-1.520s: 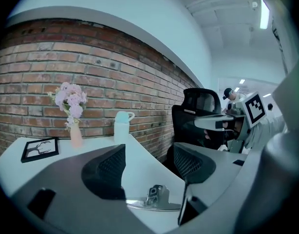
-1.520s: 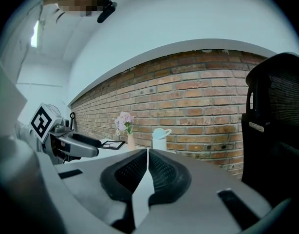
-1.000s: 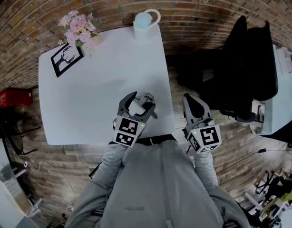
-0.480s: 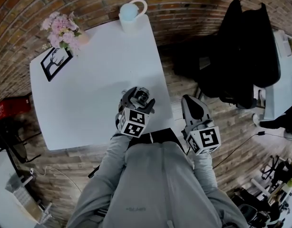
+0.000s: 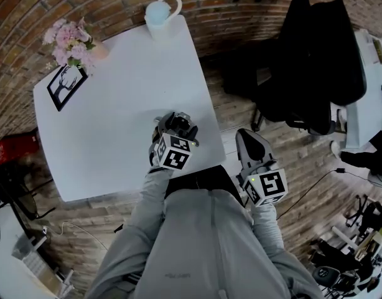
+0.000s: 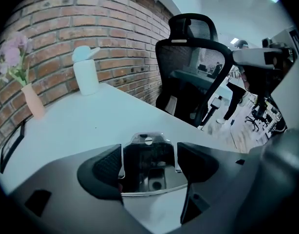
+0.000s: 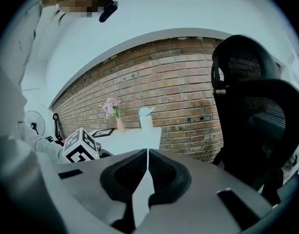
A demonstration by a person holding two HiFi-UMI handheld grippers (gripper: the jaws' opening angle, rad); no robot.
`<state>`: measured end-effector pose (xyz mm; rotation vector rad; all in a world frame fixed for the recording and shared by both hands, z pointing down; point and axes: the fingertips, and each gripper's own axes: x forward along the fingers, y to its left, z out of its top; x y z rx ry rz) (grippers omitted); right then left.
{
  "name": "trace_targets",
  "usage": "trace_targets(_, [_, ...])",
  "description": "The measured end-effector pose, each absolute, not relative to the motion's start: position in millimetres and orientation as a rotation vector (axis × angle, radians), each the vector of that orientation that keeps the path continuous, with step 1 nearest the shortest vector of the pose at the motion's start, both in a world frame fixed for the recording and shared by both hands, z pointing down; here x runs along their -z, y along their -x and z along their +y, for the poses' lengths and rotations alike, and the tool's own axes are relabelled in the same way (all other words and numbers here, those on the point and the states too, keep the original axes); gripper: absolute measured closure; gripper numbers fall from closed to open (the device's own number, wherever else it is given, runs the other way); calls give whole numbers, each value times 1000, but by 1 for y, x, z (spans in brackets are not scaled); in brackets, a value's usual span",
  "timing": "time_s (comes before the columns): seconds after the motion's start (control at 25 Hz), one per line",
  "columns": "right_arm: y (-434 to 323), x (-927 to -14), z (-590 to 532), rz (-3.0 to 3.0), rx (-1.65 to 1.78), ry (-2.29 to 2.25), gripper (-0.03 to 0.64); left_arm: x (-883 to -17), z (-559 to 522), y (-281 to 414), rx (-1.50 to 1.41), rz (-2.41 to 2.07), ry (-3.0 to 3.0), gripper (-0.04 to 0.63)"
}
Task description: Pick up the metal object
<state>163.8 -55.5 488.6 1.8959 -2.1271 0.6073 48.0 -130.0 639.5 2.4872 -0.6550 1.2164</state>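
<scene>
The metal object (image 5: 181, 122) is a small shiny bracket with a screw on top, near the front right edge of the white table (image 5: 116, 104). My left gripper (image 5: 177, 121) stands steeply over it. In the left gripper view the metal object (image 6: 148, 141) sits between the wide jaws of the left gripper (image 6: 149, 155). Its sides lie close to both pads, and I see no squeeze on it. My right gripper (image 5: 244, 134) hangs off the table's right side, over the brick floor. In its own view the right gripper (image 7: 148, 154) is shut with nothing in it.
A pale blue-lidded jug (image 5: 158, 11) stands at the table's far edge. Pink flowers in a vase (image 5: 68, 37) and a framed picture (image 5: 66, 86) sit at the far left corner. A black office chair (image 5: 309, 61) stands to the right, and a brick wall is behind the table.
The left gripper has tipped up steeper over the metal object, so its marker cube now hides most of the jaws. The right gripper has stayed beside the table. The head view has shifted.
</scene>
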Motion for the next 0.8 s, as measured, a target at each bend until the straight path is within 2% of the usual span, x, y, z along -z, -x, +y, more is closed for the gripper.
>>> trace_targets(0.6, [-175, -488, -52, -2109, -622, -1933, 592, -646, -132, -47, -1278, -648, -2432, 239])
trace_targets(0.72, [-175, -487, -53, -2111, -618, -1932, 592, -646, -131, -46, -1300, -634, -2426, 285])
trace_targets(0.8, [-176, -486, -54, -2113, -614, -1932, 592, -646, -131, -47, -1309, -625, -2422, 287])
